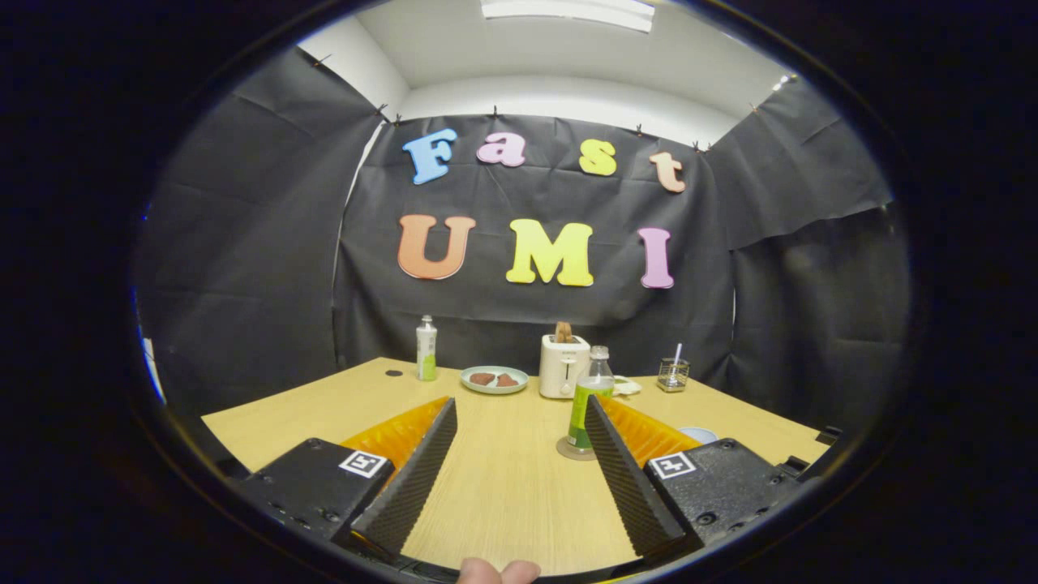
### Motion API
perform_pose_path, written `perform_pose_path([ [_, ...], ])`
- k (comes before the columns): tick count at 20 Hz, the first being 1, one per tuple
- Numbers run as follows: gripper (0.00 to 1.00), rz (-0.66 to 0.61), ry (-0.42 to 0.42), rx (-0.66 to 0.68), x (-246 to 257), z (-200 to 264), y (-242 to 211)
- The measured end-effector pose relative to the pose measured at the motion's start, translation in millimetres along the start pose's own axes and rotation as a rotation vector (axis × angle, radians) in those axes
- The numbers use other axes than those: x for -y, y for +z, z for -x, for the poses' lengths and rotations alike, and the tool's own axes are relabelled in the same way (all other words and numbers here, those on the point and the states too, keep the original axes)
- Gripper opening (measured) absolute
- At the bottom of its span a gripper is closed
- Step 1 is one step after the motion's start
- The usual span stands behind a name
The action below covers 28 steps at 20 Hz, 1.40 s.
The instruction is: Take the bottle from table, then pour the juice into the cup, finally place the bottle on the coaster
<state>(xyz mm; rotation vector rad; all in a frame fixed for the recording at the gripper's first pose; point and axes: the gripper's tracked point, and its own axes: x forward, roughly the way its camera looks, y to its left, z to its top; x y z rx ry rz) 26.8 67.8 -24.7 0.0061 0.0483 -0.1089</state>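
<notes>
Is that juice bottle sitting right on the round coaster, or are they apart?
Touching. In the gripper view the bottle stands upright with its base on the coaster, just ahead of the open tongs, which grip nothing.

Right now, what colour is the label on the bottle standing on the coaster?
Green, seen in the gripper view: the bottle stands on the coaster, just ahead of the open gripper.

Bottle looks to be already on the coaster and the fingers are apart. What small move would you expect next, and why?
Probably ease straight back. The bottle stands upright on the coaster, just ahead of the right finger, and the gripper is open with nothing between its fingers, so placement looks done. The cup's contents can't be judged.
</notes>
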Motion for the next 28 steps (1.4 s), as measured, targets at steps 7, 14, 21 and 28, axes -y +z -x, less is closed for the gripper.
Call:
perform_pose_path([
  [7, 1.00, -0.012, -0.015, 0.005, 8.1, 2.3, 0.3],
  [14, 1.00, -0.023, -0.017, 0.015, 16.4, 9.3, 1.0],
  [21, 1.00, -0.038, 0.021, 0.050, 14.8, 11.6, 6.2],
  [28, 1.00, -0.001, 0.048, 0.044, 10.6, 7.7, 1.8],
])
